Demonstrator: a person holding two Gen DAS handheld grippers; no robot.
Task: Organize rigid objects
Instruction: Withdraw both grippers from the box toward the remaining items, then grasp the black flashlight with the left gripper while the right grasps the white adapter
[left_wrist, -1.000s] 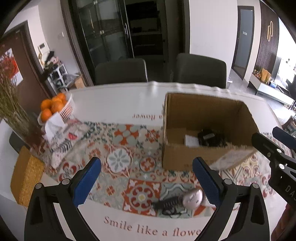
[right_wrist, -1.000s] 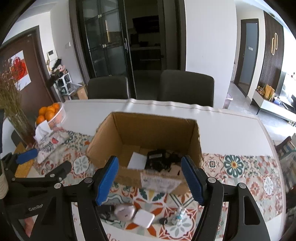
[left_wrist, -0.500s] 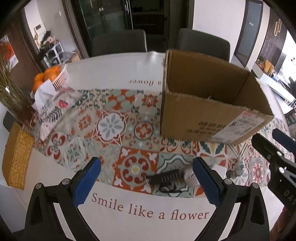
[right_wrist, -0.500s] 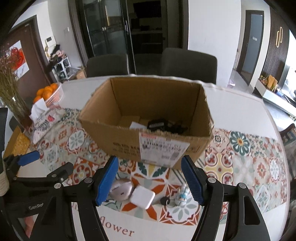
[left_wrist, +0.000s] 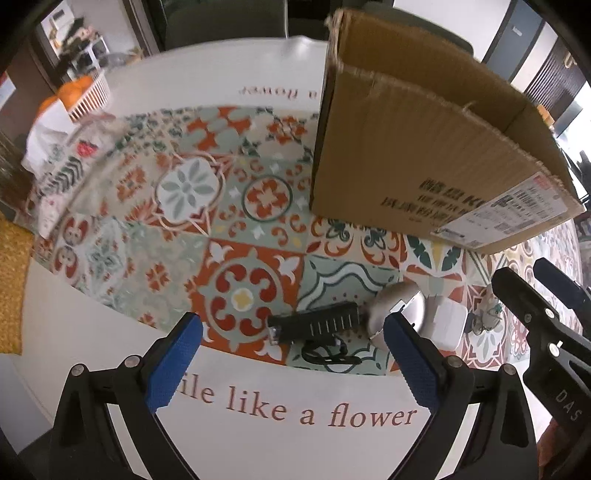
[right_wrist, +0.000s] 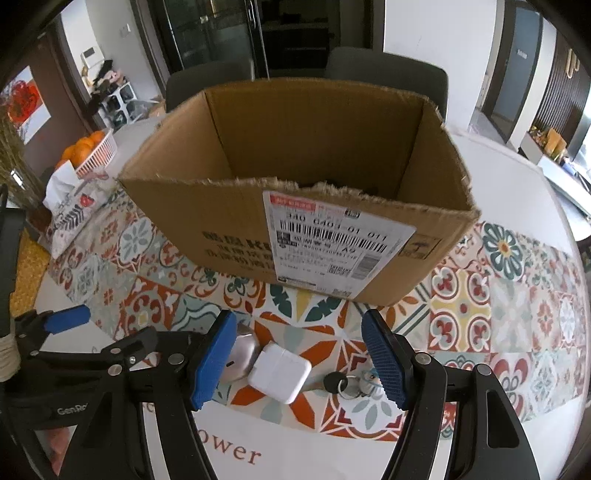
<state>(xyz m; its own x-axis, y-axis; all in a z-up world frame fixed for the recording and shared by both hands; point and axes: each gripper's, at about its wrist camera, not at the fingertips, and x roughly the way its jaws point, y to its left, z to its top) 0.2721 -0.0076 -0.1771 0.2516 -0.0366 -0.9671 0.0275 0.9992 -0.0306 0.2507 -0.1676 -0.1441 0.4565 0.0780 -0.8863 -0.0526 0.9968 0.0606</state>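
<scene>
An open cardboard box (right_wrist: 236, 206) (left_wrist: 373, 173) stands on the patterned tablecloth. In front of it lie a black slotted device with a cable (left_wrist: 317, 323), a silver rounded object (left_wrist: 397, 299) (right_wrist: 243, 350), a white square charger (right_wrist: 279, 371) (left_wrist: 447, 323) and a small key with a ring (right_wrist: 341, 380). My left gripper (left_wrist: 291, 356) is open, low over the black device. My right gripper (right_wrist: 299, 360) is open, its jaws either side of the white charger and above it. The box's contents are hidden by its front wall.
A white basket of oranges (right_wrist: 92, 147) (left_wrist: 83, 92) and a tissue pack (right_wrist: 70, 206) sit at the far left. A yellow woven mat (left_wrist: 11, 280) lies at the left edge. Two dark chairs (right_wrist: 384, 70) stand behind the table.
Both grippers have dropped lower and closer to the small objects in front of the box. The box interior has gone out of sight. Both stay open.
</scene>
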